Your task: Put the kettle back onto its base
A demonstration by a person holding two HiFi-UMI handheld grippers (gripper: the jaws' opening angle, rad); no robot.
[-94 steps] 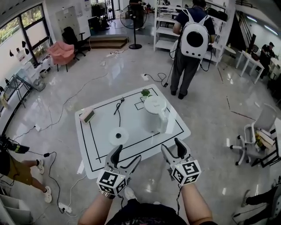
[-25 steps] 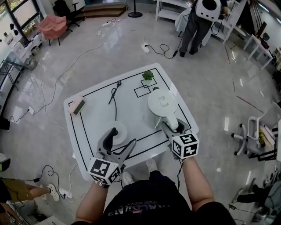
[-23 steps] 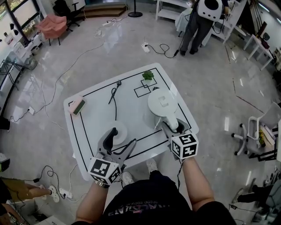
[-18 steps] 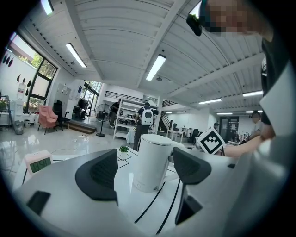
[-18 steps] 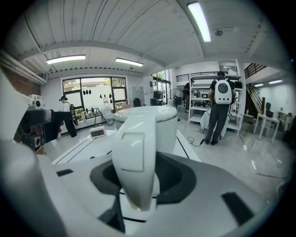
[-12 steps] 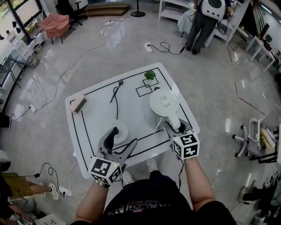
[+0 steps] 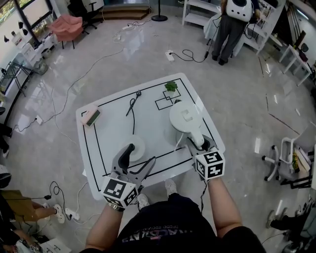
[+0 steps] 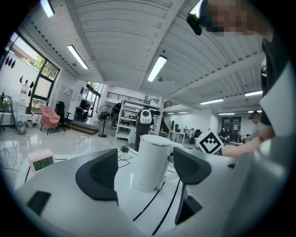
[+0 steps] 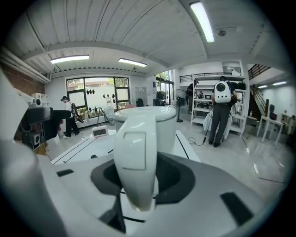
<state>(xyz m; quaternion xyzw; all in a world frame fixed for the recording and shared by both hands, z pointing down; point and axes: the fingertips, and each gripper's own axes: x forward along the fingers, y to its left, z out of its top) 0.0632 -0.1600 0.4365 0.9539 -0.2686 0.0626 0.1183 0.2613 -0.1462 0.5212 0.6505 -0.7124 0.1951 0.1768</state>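
Observation:
A white kettle (image 7: 183, 117) stands upright on the right half of the white table (image 7: 111, 123). Its round white base (image 7: 138, 143) lies at the front left, apart from it. My right gripper (image 7: 199, 144) has just been closing, and its dark pads press on both sides of the kettle's handle (image 9: 135, 162). My left gripper (image 7: 140, 155) hangs open over the near side of the base, one finger covering part of it. In the left gripper view the kettle (image 8: 150, 162) shows between the spread, empty jaws.
A small clock (image 7: 90, 116) sits at the table's left edge, a little green plant (image 7: 171, 87) at the back and a black cable (image 7: 133, 105) in the middle. Cables run across the floor. A person with a white backpack (image 7: 239, 10) stands far behind.
Since the earliest frame my right gripper moved from in front of the table to the kettle's handle, and its jaws have narrowed onto it. The kettle and left gripper stayed put.

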